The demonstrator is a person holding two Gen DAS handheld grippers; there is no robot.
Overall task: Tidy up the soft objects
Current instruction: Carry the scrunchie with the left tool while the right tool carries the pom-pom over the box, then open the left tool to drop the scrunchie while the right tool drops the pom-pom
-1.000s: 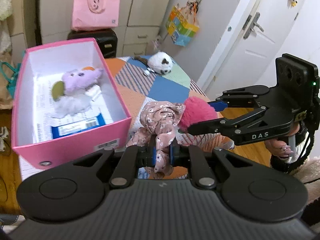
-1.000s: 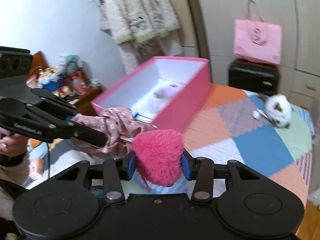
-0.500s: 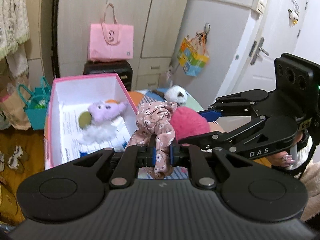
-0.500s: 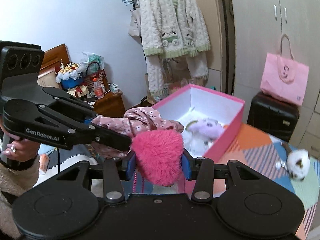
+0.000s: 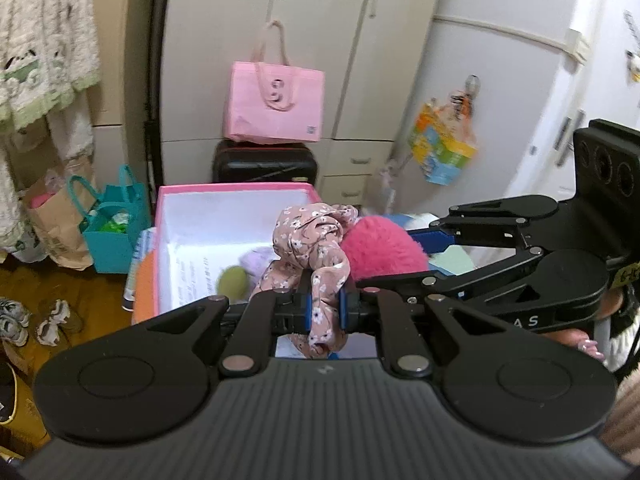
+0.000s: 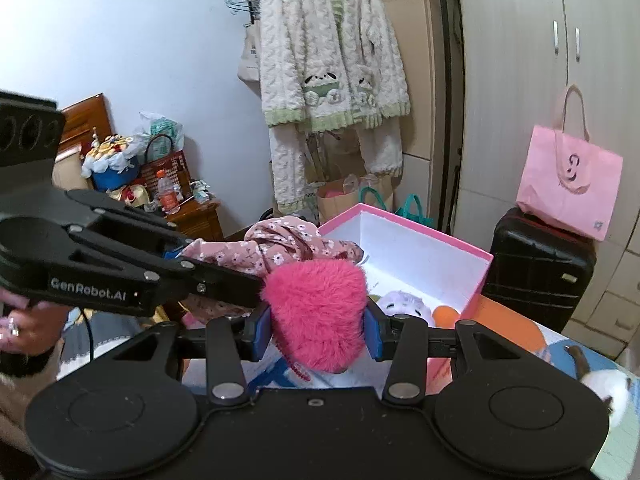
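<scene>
My left gripper [image 5: 323, 307] is shut on a pink floral fabric scrunchie [image 5: 316, 240], which bunches up above its blue pads. My right gripper [image 6: 318, 330] is shut on a fluffy hot-pink ball [image 6: 318, 312]. In the left wrist view that ball [image 5: 384, 250] hangs just right of the scrunchie, pinched by the right gripper [image 5: 394, 268]. Both held things hover at the near end of the open pink box [image 5: 236, 190] with white walls. Inside the box lie a lilac plush [image 6: 402, 306] and a green piece [image 5: 232, 280]. The scrunchie [image 6: 280, 248] sits left of the ball in the right wrist view.
A white-and-black plush [image 6: 606, 390] lies on the patchwork table cover [image 6: 520, 334] at the right. Behind the box stand a black suitcase [image 5: 264, 162] with a pink tote bag [image 5: 276, 100] on it. Teal and paper bags [image 5: 110, 224] sit on the floor at left.
Both grippers have lifted and swung toward the box with their loads still held. The box now shows end-on, lower and closer under the scrunchie and ball.
</scene>
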